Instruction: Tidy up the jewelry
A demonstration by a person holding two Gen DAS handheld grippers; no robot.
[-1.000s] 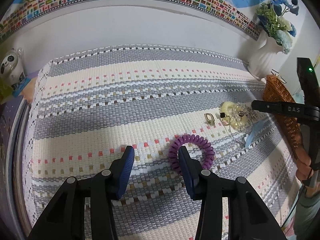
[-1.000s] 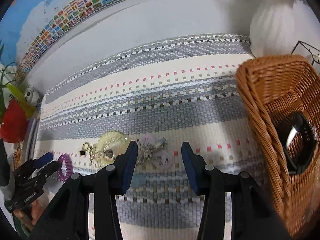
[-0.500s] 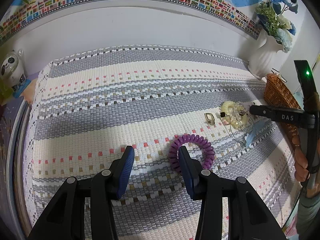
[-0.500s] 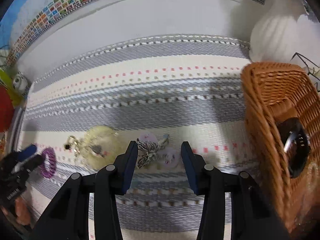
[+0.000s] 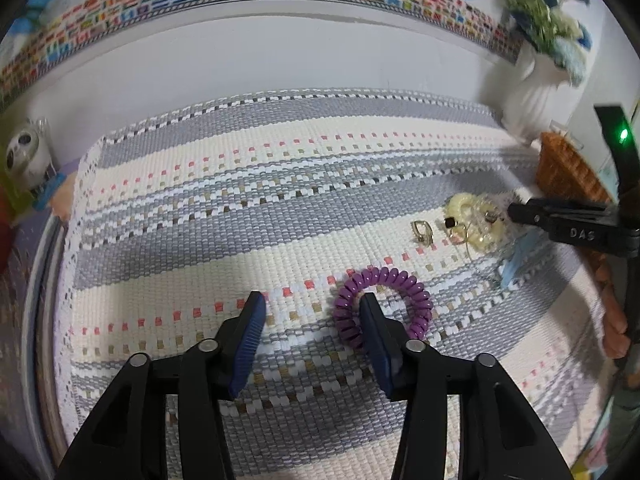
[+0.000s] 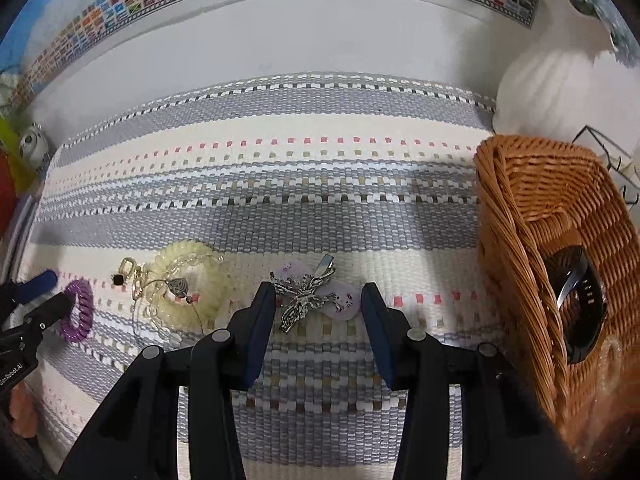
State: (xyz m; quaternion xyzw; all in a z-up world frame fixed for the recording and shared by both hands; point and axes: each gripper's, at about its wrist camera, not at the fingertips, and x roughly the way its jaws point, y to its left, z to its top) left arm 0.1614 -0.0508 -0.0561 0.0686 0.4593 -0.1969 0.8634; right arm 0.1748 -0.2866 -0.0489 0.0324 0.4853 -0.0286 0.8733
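Jewelry lies scattered on a woven mat (image 6: 320, 208) striped in grey and cream with small pink and tan checks. Toward the mat's left edge sits a purple spiral hair tie (image 5: 384, 304), a coiled plastic ring lying flat. The left gripper (image 5: 312, 320) points down at it with its blue-padded jaws apart and just widened further; one pad sits inside the ring and nothing is clasped. Near the mat's middle lies a pale yellow spiral hair tie (image 6: 188, 284), tangled with a thin chain, a small gold clasp and a dark bead. Just to its right rest a silver butterfly clip (image 6: 304, 300) and two pale pink cat-face hair clips (image 6: 344, 300), touching each other. The right gripper (image 6: 318, 304) hangs over these with its jaws parted to either side, pads not pressing on them. At the mat's right edge stands a brown wicker basket (image 6: 516, 216) holding a black watch (image 6: 580, 304). Behind the basket stands a white ribbed vase (image 6: 552, 80).
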